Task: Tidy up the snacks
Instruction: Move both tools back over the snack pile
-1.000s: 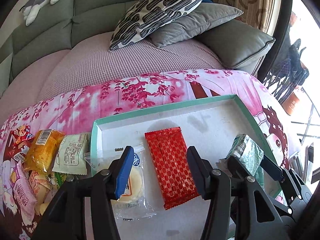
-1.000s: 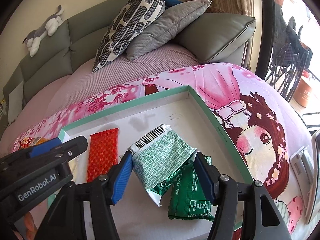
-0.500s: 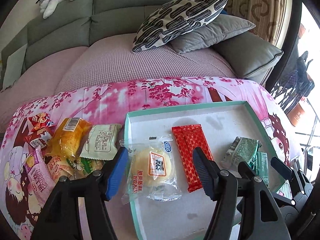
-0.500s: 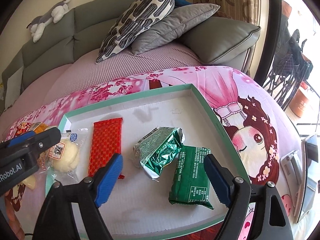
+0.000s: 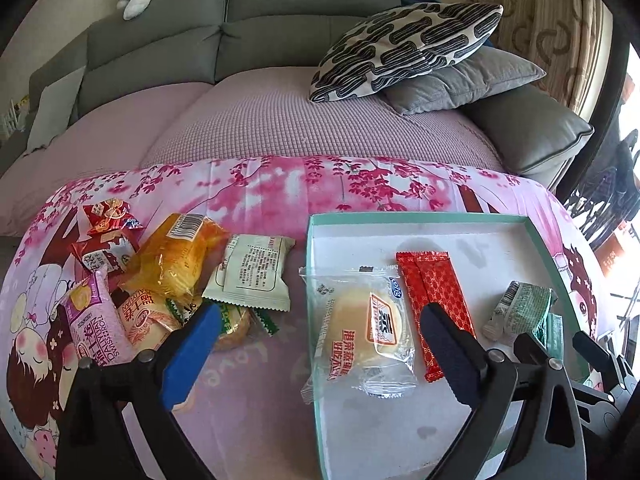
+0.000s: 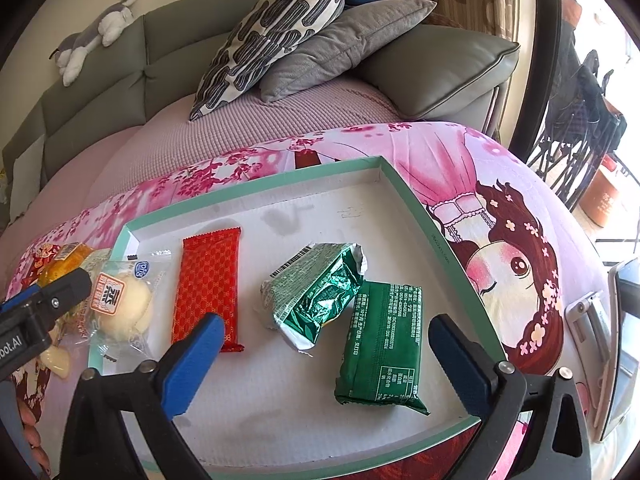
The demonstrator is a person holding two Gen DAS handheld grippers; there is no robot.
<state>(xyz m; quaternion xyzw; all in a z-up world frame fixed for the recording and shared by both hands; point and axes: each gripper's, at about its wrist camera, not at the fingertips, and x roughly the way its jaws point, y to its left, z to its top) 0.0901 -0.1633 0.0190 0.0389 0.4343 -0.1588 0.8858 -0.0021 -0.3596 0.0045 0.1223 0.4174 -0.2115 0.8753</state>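
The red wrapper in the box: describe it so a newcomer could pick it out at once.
Find the shallow teal-rimmed box on the pink cartoon cloth. Inside, the red wrapper lies flat between a clear-wrapped bun and two green packets. It alone is long, slim and red.

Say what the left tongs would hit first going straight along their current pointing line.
Probably the clear-wrapped bun, overhanging the tray's left rim; it lies between the opening left tongs, untouched. Depth is unclear; bare cloth is possible.
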